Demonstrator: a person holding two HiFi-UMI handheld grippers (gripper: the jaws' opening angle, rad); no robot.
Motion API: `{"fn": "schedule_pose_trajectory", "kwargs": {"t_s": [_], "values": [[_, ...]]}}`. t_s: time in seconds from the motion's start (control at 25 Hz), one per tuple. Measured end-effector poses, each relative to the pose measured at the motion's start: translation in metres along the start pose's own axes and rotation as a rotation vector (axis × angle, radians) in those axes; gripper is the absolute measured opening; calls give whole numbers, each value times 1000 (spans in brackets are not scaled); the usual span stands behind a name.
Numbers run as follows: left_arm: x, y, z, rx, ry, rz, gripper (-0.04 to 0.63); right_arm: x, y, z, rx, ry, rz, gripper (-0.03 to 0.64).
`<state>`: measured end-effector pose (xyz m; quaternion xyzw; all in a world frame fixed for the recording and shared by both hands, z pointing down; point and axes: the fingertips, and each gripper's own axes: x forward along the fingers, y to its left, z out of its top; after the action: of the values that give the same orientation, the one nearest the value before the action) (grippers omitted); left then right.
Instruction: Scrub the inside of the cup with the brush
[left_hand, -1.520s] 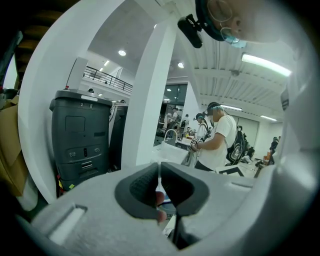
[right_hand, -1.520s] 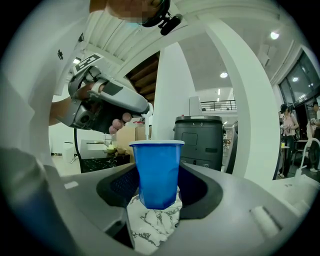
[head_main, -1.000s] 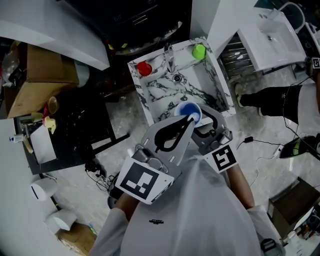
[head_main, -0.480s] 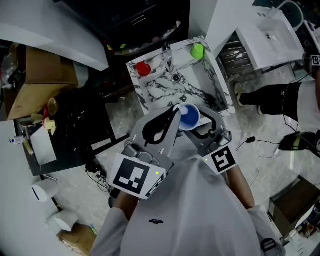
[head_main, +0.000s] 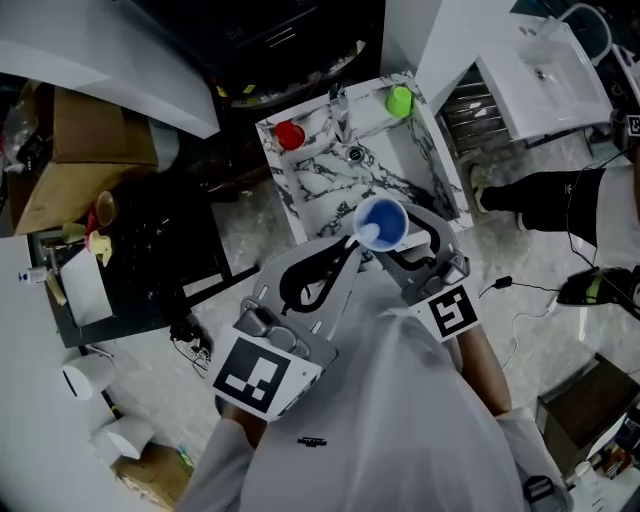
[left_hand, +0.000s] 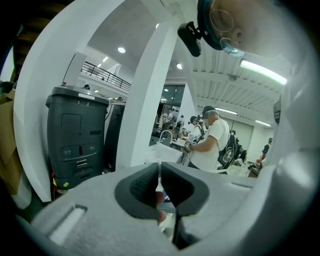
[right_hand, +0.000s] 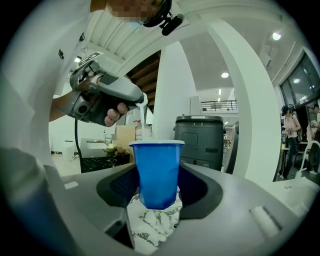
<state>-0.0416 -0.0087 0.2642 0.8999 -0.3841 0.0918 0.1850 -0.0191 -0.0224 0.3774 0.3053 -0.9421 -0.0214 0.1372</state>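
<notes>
Blue cup (right_hand: 156, 172) upright in right gripper's (right_hand: 157, 192) tight fingers, brush (head_main: 368, 237) tip inside, its handle in left gripper's (left_hand: 159, 187) tight fingers.

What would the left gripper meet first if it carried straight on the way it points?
Probably the blue cup in the right gripper: the brush in the left gripper points into its mouth, though depth is unclear.

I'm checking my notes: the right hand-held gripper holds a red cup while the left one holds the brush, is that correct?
Not quite: the cup clamped in the right hand-held gripper is blue, not red, as the right gripper view shows. The left hand-held gripper does hold the brush.
</notes>
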Motion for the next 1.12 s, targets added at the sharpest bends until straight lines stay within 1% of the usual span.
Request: {"fn": "schedule_pose_trajectory", "kwargs": {"t_s": [0.16,0.32,0.48,0.68,0.84,0.96,1.12], "values": [[3,-13,1,-7,-11,-56,18,2,3,-2,-4,9,10,239],[12,-20,1,-4,-15,-69,18,2,8,-1,-1,14,20,239],[17,-17,8,5,-32,-56,18,1,16,-1,4,21,34,239],[21,-2,14,30,-30,-9,18,-2,21,1,15,12,38,239],[17,9,11,64,-9,20,18,-6,19,1,13,8,32,239],[13,15,9,70,9,36,18,-8,13,1,11,5,23,239],[7,9,4,72,38,18,18,-10,7,1,12,4,9,239]]}}
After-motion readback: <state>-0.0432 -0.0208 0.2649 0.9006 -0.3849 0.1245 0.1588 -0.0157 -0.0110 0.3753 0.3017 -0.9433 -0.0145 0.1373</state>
